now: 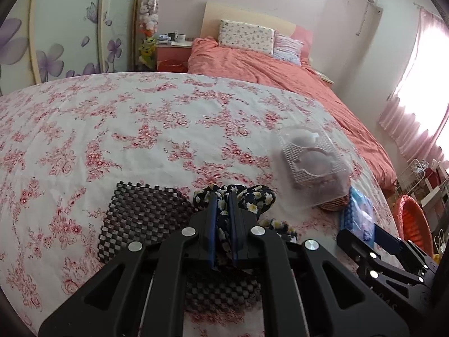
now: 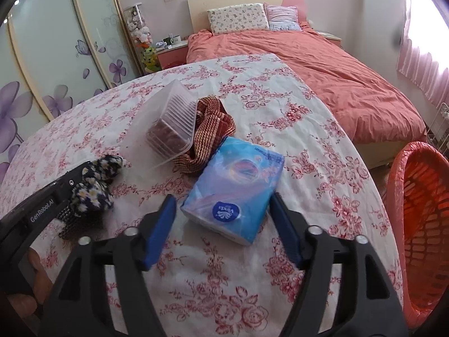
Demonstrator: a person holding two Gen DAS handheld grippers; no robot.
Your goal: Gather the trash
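On the blue tissue pack [image 2: 234, 186] lying on the flowered tabletop [image 2: 252, 295], a dark blue oval at the pack's 6 o'clock end carries the white brand name "Vinda", seen upside down from the right wrist view; a line of small print runs along its 1 o'clock edge but is too small to read. At 9 o'clock in the same view, the black body of the left hand-held gripper [image 2: 84, 179] bears "GenRobot.AI" in white letters. In the left wrist view no lettering can be made out.
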